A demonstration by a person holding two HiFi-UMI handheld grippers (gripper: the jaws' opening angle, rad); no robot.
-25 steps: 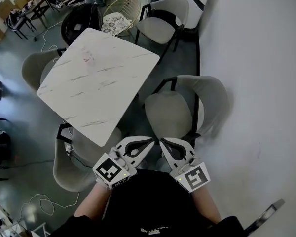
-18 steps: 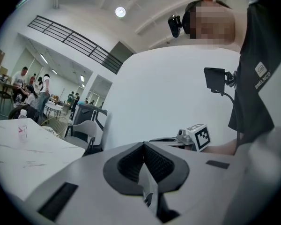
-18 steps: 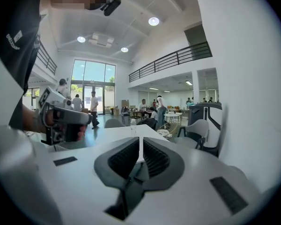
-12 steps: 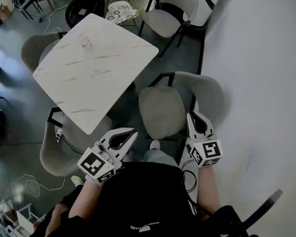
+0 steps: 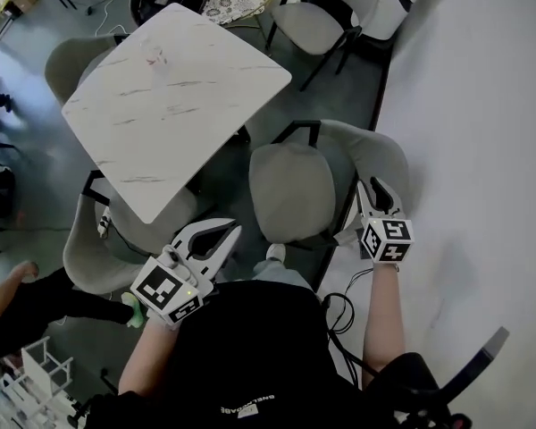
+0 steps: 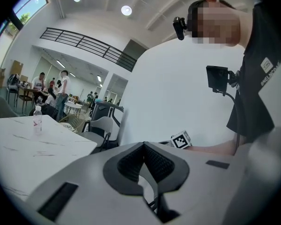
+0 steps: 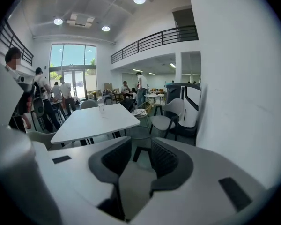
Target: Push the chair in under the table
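Right gripper (image 5: 378, 189), jaws just opened, is held by the chair backrest (image 5: 389, 157), apparently gripping nothing; left gripper (image 5: 220, 234) is closed, empty. Pushed off-centre, the chair (image 5: 293, 190) could be skewed against the table (image 5: 174, 88).

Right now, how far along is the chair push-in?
Done: nothing; the chair stands pulled out, seat clear of the table. In hand: the right hand-held gripper is at the backrest; its jaws have just been opening, grey upholstery between them, not clamped. The left hand-held gripper is shut, empty, away from the chair. Left: take the backrest, push the chair under.
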